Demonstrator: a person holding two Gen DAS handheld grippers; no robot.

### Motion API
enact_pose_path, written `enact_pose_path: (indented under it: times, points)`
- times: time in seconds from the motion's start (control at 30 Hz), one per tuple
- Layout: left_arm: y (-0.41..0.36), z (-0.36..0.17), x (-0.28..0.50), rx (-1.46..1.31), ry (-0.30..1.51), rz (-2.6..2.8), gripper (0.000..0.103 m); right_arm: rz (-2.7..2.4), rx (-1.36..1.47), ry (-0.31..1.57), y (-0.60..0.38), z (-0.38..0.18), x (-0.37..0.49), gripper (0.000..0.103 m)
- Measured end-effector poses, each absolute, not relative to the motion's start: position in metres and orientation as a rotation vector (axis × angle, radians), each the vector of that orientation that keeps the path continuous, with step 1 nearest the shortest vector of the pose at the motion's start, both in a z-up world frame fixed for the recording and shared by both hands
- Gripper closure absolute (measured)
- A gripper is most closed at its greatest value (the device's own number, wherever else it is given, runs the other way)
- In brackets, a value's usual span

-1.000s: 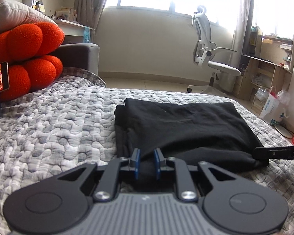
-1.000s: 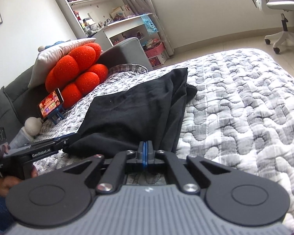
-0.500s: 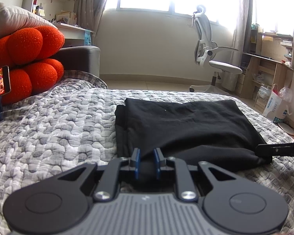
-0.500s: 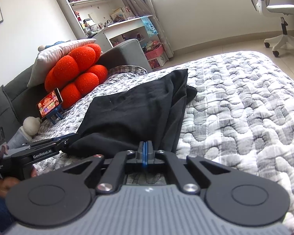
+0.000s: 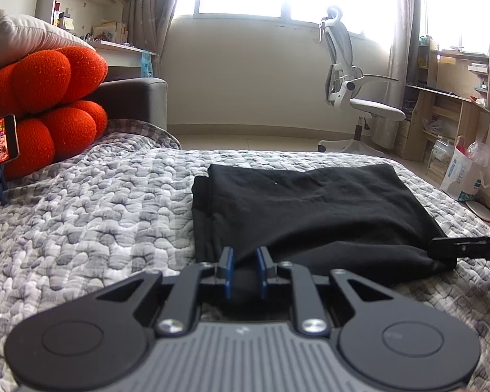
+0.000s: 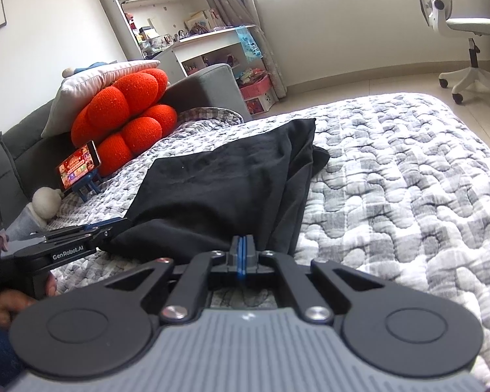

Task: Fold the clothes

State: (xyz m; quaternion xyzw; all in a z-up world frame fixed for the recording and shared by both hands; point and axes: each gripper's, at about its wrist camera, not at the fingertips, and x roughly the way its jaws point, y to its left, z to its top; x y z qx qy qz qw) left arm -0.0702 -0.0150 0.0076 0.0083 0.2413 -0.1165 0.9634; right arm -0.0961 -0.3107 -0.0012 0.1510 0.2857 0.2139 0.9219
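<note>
A black garment [image 5: 310, 215] lies folded on the grey quilted bed [image 5: 81, 228]; it also shows in the right wrist view [image 6: 219, 189]. My left gripper [image 5: 244, 263] has its jaws a little apart with a bunch of the garment's near edge between them. My right gripper [image 6: 241, 251] is shut at the garment's near right corner, and the cloth seems pinched in it. The right gripper's fingers [image 5: 457, 248] show at the garment's right corner in the left view. The left gripper [image 6: 114, 227] shows at its left corner in the right view.
Orange knot cushions [image 6: 127, 121] and a white pillow [image 6: 91, 88] rest on a grey sofa arm [image 6: 205, 85] at the bed's head. A phone on a stand [image 6: 78, 166] stands beside them. A white office chair [image 5: 356, 98] and wooden shelves [image 5: 447, 117] stand beyond the bed.
Both views have risen and tipped slightly. The garment's near edge lifts a little with the grippers. Jaw states are unchanged.
</note>
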Motion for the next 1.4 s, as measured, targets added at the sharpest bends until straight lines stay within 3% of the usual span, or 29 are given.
enact_pose_path:
  times: [0.1, 0.13, 0.17, 0.4, 0.77, 0.87, 0.93, 1.07, 1.4]
  points:
    - [-0.014, 0.008, -0.070, 0.014, 0.489, -0.237, 0.086, 0.437, 0.321, 0.596, -0.310, 0.004, -0.096, 0.103]
    - [-0.014, 0.008, -0.070, 0.013, 0.489, -0.238, 0.086, 0.435, 0.325, 0.601, -0.308, 0.007, -0.096, 0.099]
    - [-0.014, 0.008, -0.070, 0.010, 0.489, -0.239, 0.086, 0.433, 0.329, 0.606, -0.307, 0.011, -0.097, 0.086]
    - [-0.013, 0.007, -0.070, 0.003, 0.488, -0.242, 0.086, 0.495, 0.143, 0.625, -0.251, 0.041, -0.075, 0.086]
    - [-0.011, 0.009, -0.070, -0.009, 0.489, -0.247, 0.086, 0.499, 0.019, 0.663, -0.231, 0.032, -0.070, 0.087]
    - [-0.009, 0.008, -0.069, -0.022, 0.491, -0.252, 0.086, 0.393, 0.031, 0.662, -0.256, 0.025, -0.074, 0.084]
    - [-0.008, 0.008, -0.070, -0.028, 0.492, -0.256, 0.086, 0.348, 0.055, 0.648, -0.278, 0.017, -0.078, 0.094]
    - [-0.007, 0.008, -0.069, -0.034, 0.493, -0.261, 0.086, 0.357, 0.258, 0.627, -0.305, 0.006, -0.089, 0.095]
    - [-0.002, 0.007, -0.069, -0.067, 0.494, -0.283, 0.086, 0.347, 0.231, 0.578, -0.300, 0.003, -0.094, 0.095]
